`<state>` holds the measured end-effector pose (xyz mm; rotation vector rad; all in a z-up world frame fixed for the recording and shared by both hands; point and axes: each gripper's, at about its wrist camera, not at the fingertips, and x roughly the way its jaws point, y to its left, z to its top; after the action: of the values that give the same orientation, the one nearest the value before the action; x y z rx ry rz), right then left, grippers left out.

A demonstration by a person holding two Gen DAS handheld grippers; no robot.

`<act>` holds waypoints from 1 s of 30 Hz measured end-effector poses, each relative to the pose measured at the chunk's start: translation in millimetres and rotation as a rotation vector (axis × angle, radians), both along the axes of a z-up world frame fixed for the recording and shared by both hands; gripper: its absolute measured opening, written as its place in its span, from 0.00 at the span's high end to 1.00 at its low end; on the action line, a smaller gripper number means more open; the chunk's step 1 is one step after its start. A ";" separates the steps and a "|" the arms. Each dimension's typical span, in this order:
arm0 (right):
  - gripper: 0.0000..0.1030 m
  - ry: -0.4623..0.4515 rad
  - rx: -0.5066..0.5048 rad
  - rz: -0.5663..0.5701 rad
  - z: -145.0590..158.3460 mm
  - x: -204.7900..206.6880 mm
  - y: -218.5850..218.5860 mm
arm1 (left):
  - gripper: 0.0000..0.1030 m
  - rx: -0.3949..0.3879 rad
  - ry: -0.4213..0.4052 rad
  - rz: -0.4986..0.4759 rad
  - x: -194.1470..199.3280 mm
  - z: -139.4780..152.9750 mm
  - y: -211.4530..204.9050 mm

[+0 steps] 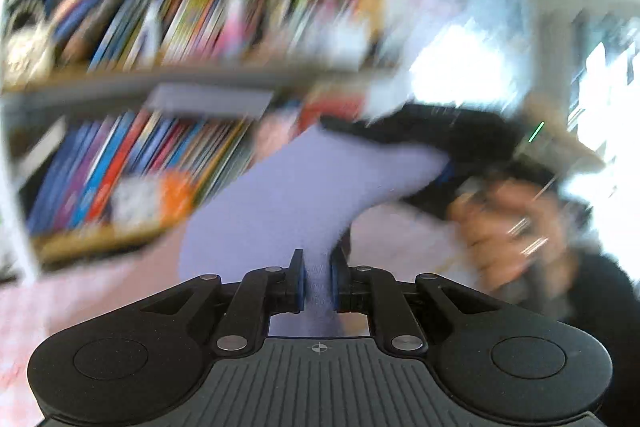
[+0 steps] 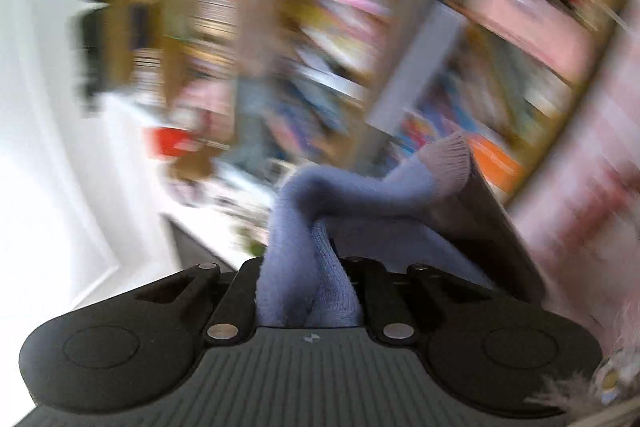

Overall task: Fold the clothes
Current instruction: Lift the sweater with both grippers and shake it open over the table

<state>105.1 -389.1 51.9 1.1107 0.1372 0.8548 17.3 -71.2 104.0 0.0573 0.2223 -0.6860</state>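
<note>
Lavender sock (image 2: 304,227) was soft knit cloth, matt, with a fuzzy terry-like pile showing where it bunched, and a ribbed, greyer cuff (image 2: 452,155). The left gripper (image 1: 318,281) body was matt black plastic, with a ribbed dark-grey panel and bright, smooth metal rivets at the link pivots; its fingers (image 1: 298,279) carried blue pads of a rubbery look. The right gripper (image 2: 308,267) had the same matt black plastic, ribbed panel and shiny metal rivets. The shelf (image 1: 192,77) boards looked like light wood; the books (image 1: 132,163) showed glossy coloured paper spines, heavily blurred. The hand (image 1: 508,227) bore shiny metal rings.
</note>
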 end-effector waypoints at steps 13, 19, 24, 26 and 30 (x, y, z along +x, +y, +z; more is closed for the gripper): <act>0.92 0.037 -0.412 0.056 48.8 53.4 133.7 | 0.87 -0.267 0.120 0.210 25.7 -28.5 139.7; 0.92 0.197 -0.592 0.043 -13.0 97.6 188.6 | 0.79 -0.041 0.194 0.432 48.6 -74.1 170.6; 0.92 0.260 -0.707 0.012 -44.6 128.0 227.4 | 0.66 -0.031 0.128 0.454 35.9 -61.4 166.5; 0.91 0.271 -0.774 0.008 -43.7 140.5 242.6 | 0.65 -0.027 0.119 0.415 31.5 -59.3 155.2; 0.77 0.294 -0.907 0.000 -41.9 165.7 273.2 | 0.54 -0.017 0.118 0.343 9.5 -58.5 140.2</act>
<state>270.8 -115.9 10.0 0.3665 0.6963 0.5182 26.9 69.0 45.5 -0.0371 0.3310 -0.3500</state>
